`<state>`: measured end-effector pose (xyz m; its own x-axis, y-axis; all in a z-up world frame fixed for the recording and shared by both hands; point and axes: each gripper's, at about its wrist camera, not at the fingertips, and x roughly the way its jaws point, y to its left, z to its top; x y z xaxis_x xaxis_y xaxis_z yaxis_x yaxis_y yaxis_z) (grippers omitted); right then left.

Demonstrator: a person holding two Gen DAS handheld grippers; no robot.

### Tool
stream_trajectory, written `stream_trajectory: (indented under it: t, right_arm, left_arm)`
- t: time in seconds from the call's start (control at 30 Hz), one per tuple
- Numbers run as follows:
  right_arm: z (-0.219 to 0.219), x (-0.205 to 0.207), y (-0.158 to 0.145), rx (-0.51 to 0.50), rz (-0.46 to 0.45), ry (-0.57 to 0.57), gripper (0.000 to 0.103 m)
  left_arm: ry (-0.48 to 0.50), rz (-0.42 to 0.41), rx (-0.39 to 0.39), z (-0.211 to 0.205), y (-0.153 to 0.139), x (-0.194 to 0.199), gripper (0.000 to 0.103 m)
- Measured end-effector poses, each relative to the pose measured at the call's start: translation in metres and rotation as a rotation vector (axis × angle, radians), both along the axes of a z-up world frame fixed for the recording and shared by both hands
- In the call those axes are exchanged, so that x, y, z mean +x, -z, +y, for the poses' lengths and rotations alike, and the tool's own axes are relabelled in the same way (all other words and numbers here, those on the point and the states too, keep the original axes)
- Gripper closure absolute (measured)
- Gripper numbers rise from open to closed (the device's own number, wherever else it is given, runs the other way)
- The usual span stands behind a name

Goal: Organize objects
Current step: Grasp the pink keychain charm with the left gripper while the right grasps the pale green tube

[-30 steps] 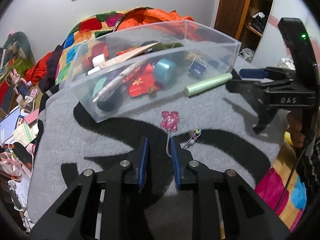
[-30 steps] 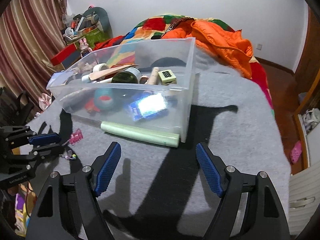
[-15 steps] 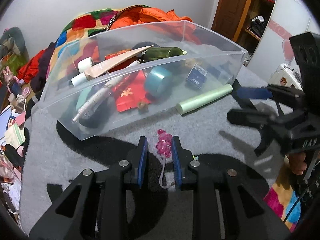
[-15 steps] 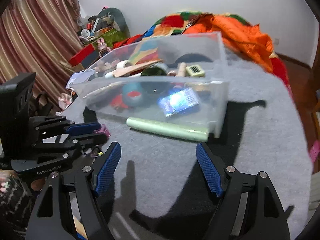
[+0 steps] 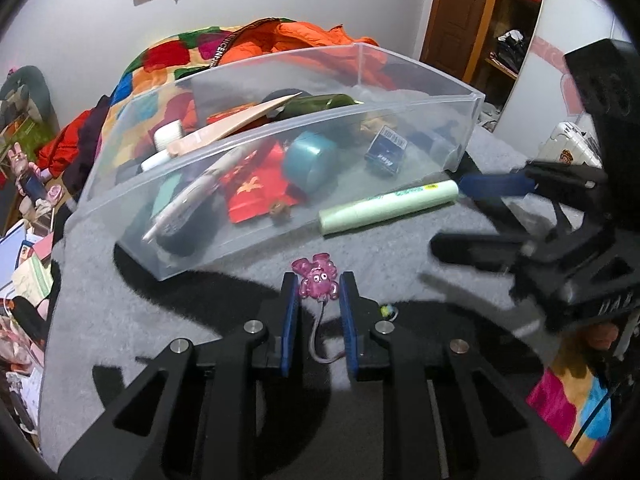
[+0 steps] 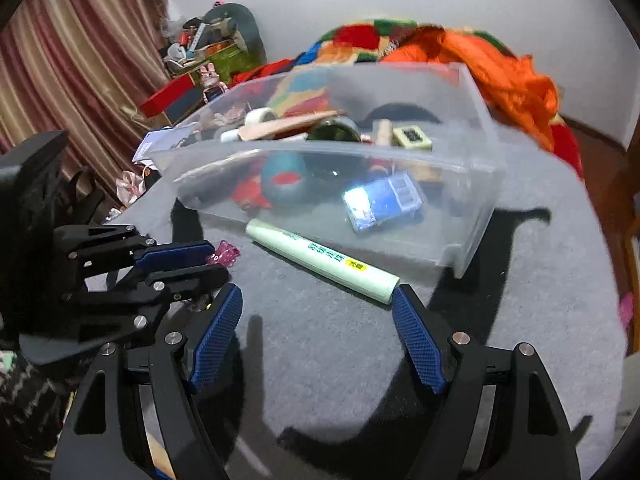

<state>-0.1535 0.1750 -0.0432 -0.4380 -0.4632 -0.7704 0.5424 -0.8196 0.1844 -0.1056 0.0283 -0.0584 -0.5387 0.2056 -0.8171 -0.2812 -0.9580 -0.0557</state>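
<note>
Left gripper [image 5: 319, 285] around pink charm [image 5: 316, 277]

Left claw [image 5: 319, 284] closing around pink charm [image 5: 317, 279], clear bin [image 5: 256, 216] beyond

Right hand-held gripper [image 5: 472, 220] is motion-blurred in the left wrist view, body cut off by the right edge. Pink charm's [image 5: 316, 278] cord runs under the left hand-held gripper [image 5: 318, 312], end hidden. Clear bin [image 6: 472, 240] contents blurred through the wall; blue box [image 6: 384, 202] print is unreadable under glare.
</note>
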Motion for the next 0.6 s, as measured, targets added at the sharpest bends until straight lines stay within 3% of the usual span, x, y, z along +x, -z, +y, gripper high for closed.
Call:
stream_trajectory:
  t: [0.17,0.27,0.33,0.4,0.47,0.6]
  right_arm:
    - [-0.008,-0.012,-0.005,0.056,0.053,0.007,0.029]
    - [-0.021,-0.022,0.005,0.110,0.037,-0.008,0.028]
    - [-0.025,-0.020,0.009,0.130,0.031,-0.019,0.035]
    - [-0.027,-0.015,0.012,0.141,0.018,-0.041,0.052]
    - [-0.025,-0.005,0.015,0.145,0.011,-0.060,0.060]
    - [-0.017,0.012,0.008,0.124,0.006,-0.101,0.064]
  left_arm:
    - [-0.007,-0.007,0.005,-0.012,-0.002,0.009,0.083]
    - [-0.006,-0.008,-0.001,-0.013,-0.004,0.013,0.080]
    - [-0.007,-0.005,-0.004,-0.013,-0.005,0.014,0.075]
    - [-0.011,0.001,-0.012,-0.012,-0.005,0.014,0.066]
    - [-0.016,0.008,-0.019,-0.012,-0.006,0.015,0.056]
    - [-0.017,0.017,-0.020,-0.013,-0.007,0.018,0.051]
